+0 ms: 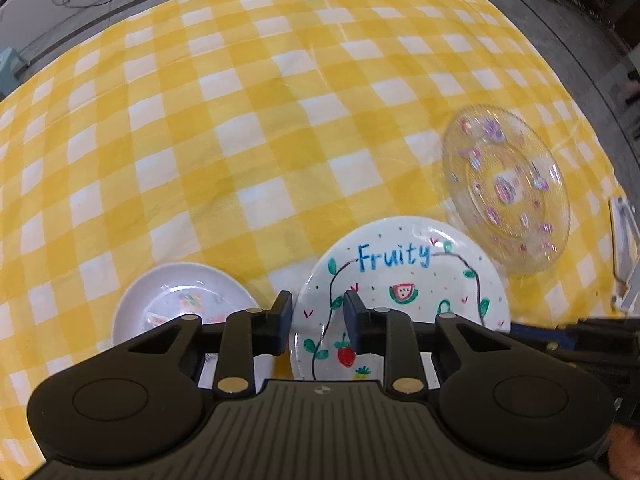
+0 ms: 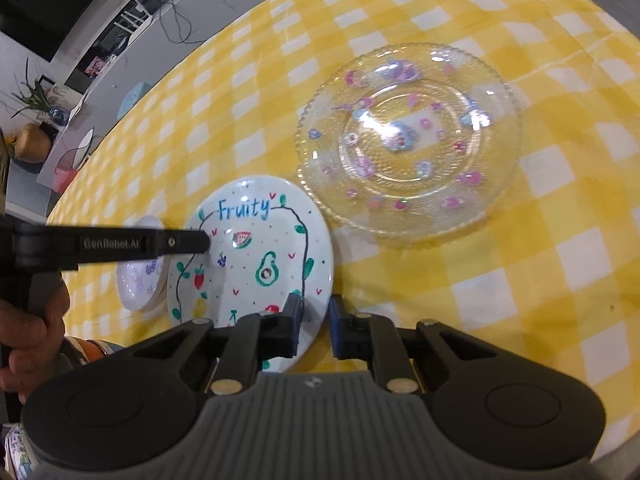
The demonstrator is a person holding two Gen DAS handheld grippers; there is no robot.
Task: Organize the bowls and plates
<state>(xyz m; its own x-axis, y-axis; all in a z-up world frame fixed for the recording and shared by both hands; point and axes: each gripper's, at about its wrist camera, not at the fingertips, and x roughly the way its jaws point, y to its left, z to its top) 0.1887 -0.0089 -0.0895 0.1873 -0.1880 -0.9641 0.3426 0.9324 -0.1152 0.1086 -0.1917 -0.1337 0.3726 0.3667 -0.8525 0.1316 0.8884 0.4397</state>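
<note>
Fingers (image 1: 282, 314) of the left gripper (image 1: 318, 312) are down at the left rim of the white plate (image 1: 400, 280) with "Fruity" written on it. One finger sits outside the rim and the other over the painted vine. They are partly parted, and white plate shows in the gap, so nothing is clamped. From the right wrist view this gripper comes in side-on as a dark bar across the same rim, with the person's left hand (image 2: 28, 320) wrapped round its handle.

Over on the right gripper (image 2: 316, 320), the fingers are drawn close together and straddle the plate's right rim. One is over the plate and one over the cloth, with just a sliver of plate edge and yellow between them. Whether the pads actually bite the rim I cannot tell.

That plate lies flat on the yellow checked table (image 1: 240, 120). A small white plate (image 1: 176, 292) sits just beside it on the left, and a clear glass plate (image 1: 504, 188) with pink and purple stickers is near its far right.

Both gripper bodies hide the near edge of the "Fruity" plate. The small plate is half covered in either view and its pattern is blurred. A pale object (image 1: 624, 248) is cut off at the right edge of the left wrist view, and I cannot make out what it is.
</note>
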